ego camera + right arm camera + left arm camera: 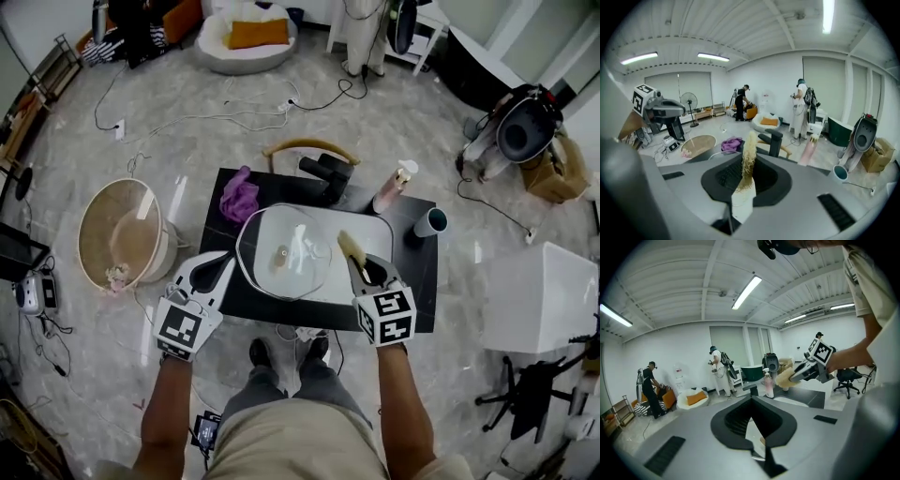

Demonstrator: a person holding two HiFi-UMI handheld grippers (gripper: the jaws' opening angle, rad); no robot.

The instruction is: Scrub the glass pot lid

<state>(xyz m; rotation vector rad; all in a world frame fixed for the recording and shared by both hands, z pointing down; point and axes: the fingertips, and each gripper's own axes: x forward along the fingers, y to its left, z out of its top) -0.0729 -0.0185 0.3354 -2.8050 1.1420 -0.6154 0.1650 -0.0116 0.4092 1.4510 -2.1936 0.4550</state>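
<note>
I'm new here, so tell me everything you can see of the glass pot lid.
The glass pot lid is round and clear, with a thin metal rim and a small brownish knob at its centre. It lies over a white basin. The left tongs pinch its left edge; a sponge in the right tongs hangs by its right edge.

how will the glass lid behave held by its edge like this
Probably stiff and breakable, since the lid is clear glass. Gripped only at its rim by the left claw, it may tilt or slip. Its round rim could roll if dropped.
</note>
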